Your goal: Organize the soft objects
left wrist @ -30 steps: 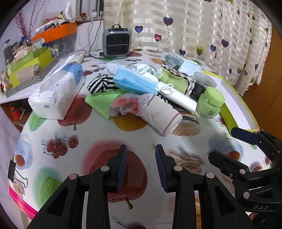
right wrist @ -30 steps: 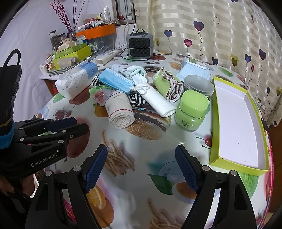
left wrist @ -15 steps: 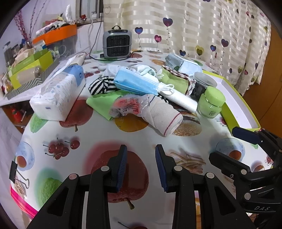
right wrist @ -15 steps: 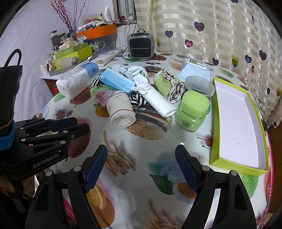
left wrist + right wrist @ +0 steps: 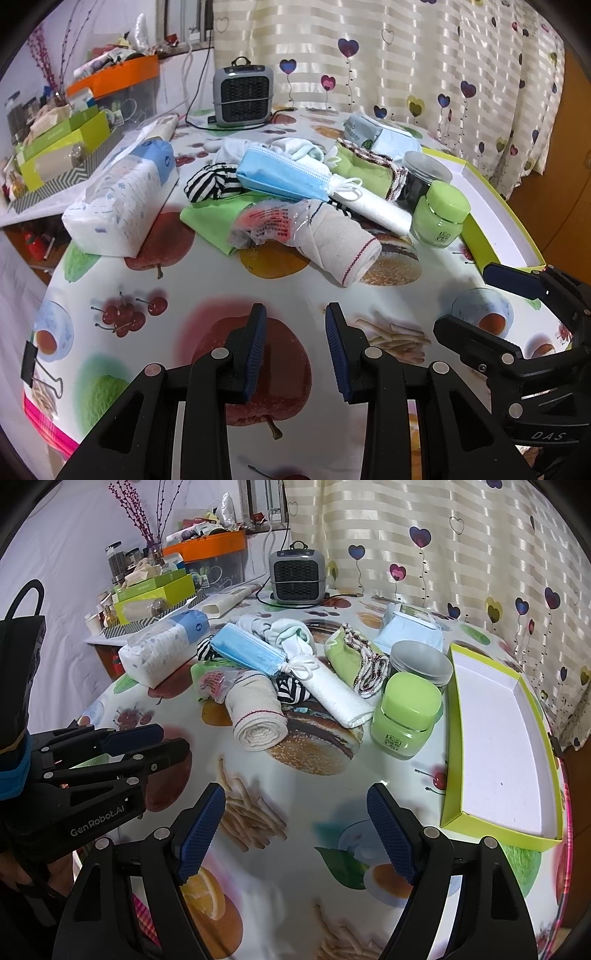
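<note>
Fingers (image 5: 258,343) of left gripper (image 5: 293,343) kept narrow, nothing held; fingers (image 5: 201,827) of right gripper (image 5: 295,829) kept wide, nothing held. Almost nothing changed since a second ago: both grippers only nudged forward a bit above fruit-print tabletop (image 5: 295,812). No soft thing picked yet; task judged barely begun.

Soft pile near tabletop middle. Counted:
- one rolled beige towel (image 5: 256,716)
- one white folded cloth (image 5: 332,694)
- one blue face mask (image 5: 247,650)
- one green cloth roll (image 5: 351,657)
- one empty green-edged tray (image 5: 495,738), at right
- two jars, one green (image 5: 406,716)
</note>
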